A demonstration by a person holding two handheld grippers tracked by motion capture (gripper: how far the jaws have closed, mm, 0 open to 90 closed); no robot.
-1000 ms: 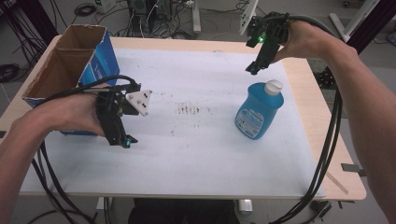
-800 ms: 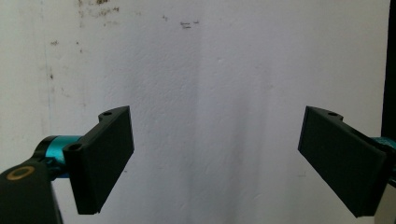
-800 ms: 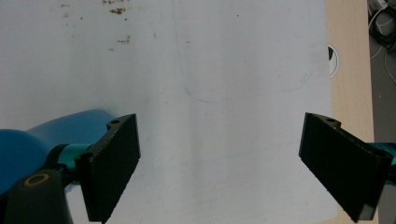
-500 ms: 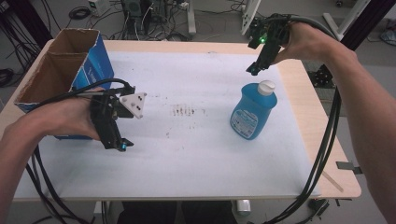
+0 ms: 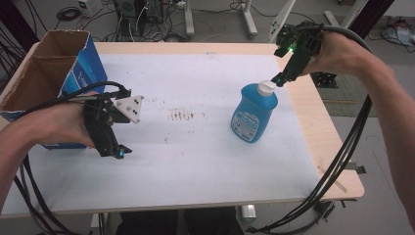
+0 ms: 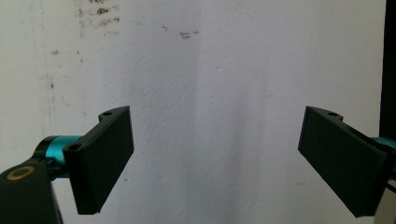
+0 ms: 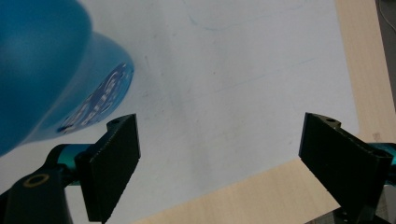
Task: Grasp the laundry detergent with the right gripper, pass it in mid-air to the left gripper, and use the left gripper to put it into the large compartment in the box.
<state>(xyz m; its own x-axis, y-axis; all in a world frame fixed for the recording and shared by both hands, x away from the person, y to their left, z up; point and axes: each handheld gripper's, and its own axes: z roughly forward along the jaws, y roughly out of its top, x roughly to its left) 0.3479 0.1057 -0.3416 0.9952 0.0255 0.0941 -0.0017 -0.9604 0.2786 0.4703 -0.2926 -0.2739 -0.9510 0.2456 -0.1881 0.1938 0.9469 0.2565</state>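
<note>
Holding both tools over the white-covered table point(image 5: 195, 186), we see the left gripper point(image 5: 121, 152) low near the table's left side, jaws spread wide w/ nothing between them, just bare mat below. Right gripper point(image 5: 279, 78) hangs at the far right, tips just beside the white cap point(image 5: 266, 87) of the blue bottle point(image 5: 253, 115); jaws wide apart, empty. Bottle stands upright, right of centre. Cardboard box point(image 5: 54, 63) sits at the far-left corner, brown stains point(image 5: 183, 115) mid-mat.
</note>
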